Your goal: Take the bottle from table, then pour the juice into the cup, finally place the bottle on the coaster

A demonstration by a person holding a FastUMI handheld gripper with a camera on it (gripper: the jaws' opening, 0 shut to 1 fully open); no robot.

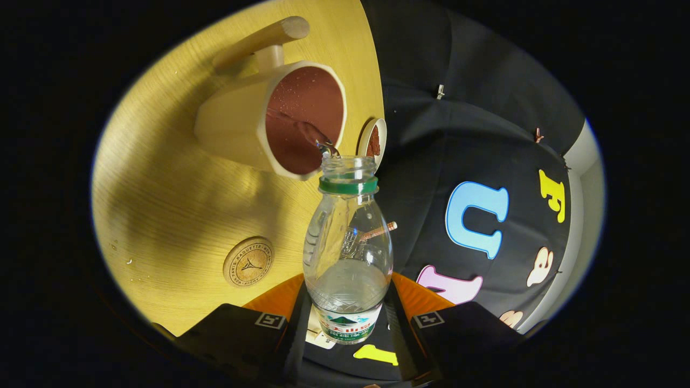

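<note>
Pale wood-grain table (pixel 161 215) (warmly lit) against black cloth wall (pixel 431 134)

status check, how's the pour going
Gripper shut on bottle, tipped. Stream landing in cup. Coaster free beside bottle.

The gripper (pixel 347 323) is rolled well over to one side. Its two fingers (pixel 237 334) press on either side of a bottle (pixel 347 253), clamping its lower body.

A pale wooden rod (pixel 261 39) is seen on the yellow wooden table (pixel 161 215); a small dish (pixel 373 143) is set at its edge.
</note>
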